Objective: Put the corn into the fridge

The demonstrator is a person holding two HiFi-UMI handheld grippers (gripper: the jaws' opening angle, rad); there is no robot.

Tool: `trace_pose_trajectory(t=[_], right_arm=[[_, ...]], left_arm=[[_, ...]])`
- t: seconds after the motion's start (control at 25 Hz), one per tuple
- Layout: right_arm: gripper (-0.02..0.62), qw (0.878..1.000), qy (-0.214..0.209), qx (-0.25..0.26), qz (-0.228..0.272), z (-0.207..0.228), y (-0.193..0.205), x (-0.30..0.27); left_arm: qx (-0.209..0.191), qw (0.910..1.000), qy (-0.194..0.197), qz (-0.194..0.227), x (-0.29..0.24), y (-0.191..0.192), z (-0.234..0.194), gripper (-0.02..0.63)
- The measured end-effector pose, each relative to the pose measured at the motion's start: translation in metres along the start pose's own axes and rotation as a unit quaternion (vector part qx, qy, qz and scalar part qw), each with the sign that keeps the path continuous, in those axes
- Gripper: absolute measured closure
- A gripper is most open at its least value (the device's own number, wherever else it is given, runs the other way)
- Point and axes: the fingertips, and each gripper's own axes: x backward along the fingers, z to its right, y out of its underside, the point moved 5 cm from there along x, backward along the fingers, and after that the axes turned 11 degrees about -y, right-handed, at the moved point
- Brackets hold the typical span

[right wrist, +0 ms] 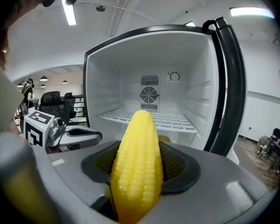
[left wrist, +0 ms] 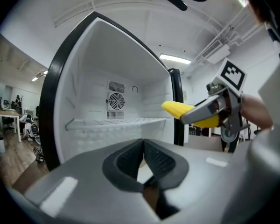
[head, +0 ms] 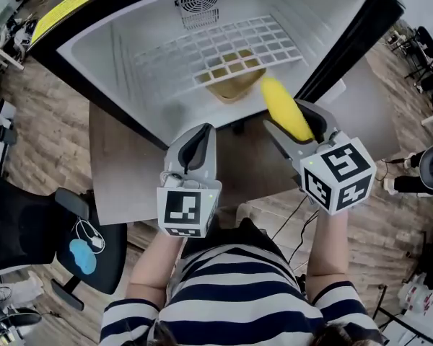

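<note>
Corn (head: 281, 103): pinched in right gripper (head: 294, 121), at open fridge (head: 108, 49) mouth; placement pending. Left gripper (head: 199, 134): jaws pressed together, empty.

Left gripper (head: 200, 137) jaws together — right gripper (head: 291, 120) clamps corn (head: 278, 96).

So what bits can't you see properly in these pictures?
1. The corn's lower end: in the right gripper view and the head view, the right tool, shut on it, covers it.
2. The tan thing under the wire shelf: in the head view the grid crosses it, so I cannot tell what it is.
3. The fridge's bottom: in the left gripper view the shut left tool blocks it.
4. The dial: in the right gripper view it is too small to read.
</note>
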Motion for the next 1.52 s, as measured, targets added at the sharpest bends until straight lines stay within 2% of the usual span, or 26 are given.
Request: trace_pose_trajectory(t=[0.4, 0.68, 1.0, 1.36, 1.52], right_arm=[[0.342, 0.998, -0.022, 0.052, -0.002, 0.037, -0.031, -0.033], [0.342, 0.996, -0.014, 0.090, 0.000, 0.059, -0.056, -0.048], [0.342, 0.993, 0.015, 0.120, -0.014, 0.078, -0.070, -0.075], [0.342, 0.989, 0.040, 0.135, -0.049, 0.105, -0.079, -0.109], [0.342, 0.988, 0.047, 0.137, -0.060, 0.108, -0.077, -0.117]], left_arm=[[0.016, 0.9982, -0.058, 0.006, -0.023, -0.001, -0.003, 0.606], [0.021, 0.9947, -0.098, 0.025, -0.029, -0.004, -0.004, 0.606], [0.031, 0.9895, -0.137, 0.031, -0.036, 0.003, -0.008, 0.606], [0.039, 0.9863, -0.156, 0.035, -0.053, 0.011, -0.019, 0.606], [0.044, 0.9864, -0.157, 0.022, -0.055, 0.014, -0.020, 0.606]])
